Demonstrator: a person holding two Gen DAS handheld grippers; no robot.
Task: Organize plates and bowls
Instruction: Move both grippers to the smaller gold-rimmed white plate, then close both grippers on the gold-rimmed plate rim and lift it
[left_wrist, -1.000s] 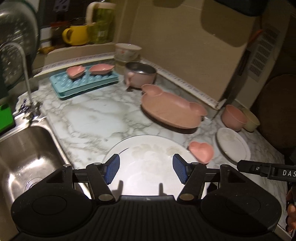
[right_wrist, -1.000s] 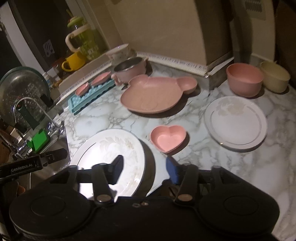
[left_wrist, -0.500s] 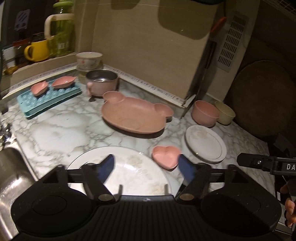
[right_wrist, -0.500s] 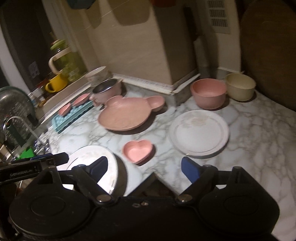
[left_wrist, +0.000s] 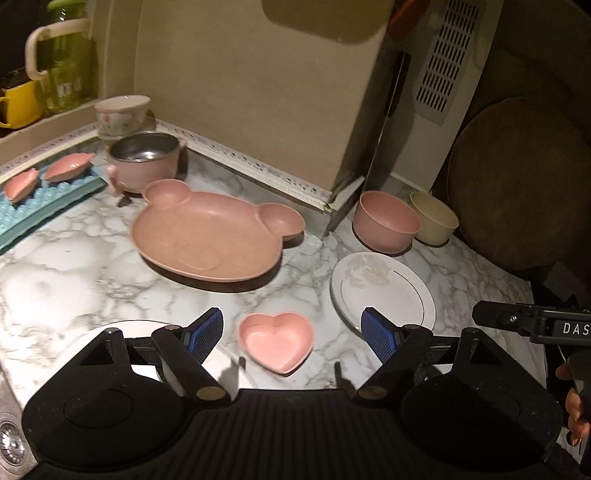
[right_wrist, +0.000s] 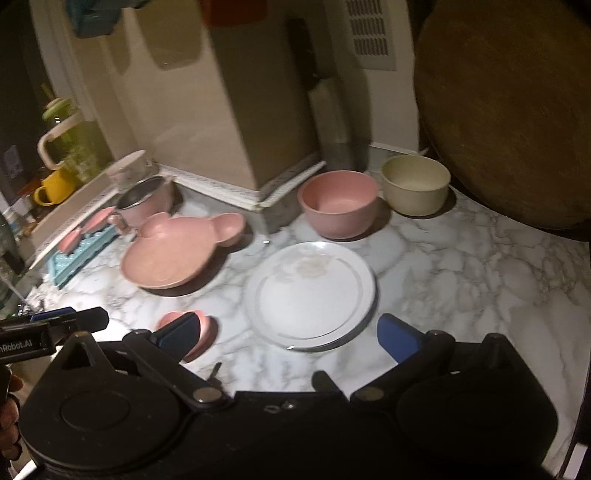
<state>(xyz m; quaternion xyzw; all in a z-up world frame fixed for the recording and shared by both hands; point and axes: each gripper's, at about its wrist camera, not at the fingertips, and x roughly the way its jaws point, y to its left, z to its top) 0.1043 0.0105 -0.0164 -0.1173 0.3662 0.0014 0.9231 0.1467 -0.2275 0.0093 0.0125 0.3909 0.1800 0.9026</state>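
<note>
Both grippers empty, fingers just spread apart, right gripper (right_wrist: 291, 338) lining up on white plate (right_wrist: 310, 293); next likely descend and clamp its rim.

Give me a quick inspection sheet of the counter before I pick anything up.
Surface: white marble counter, dry-looking.
Job's things: white round plate; pink bear-shaped plate; pink heart-shaped dish; pink bowl beside cream bowl; second white plate near the sink edge.
Clutter: blue tray carrying two pink dishes; steel-lined pink cup; round wooden board.
Grippers: left gripper open, empty; right gripper open, empty; jaws just opened wider.
Cables: nothing seen.
Surroundings: yellow mug, beige wall.
</note>
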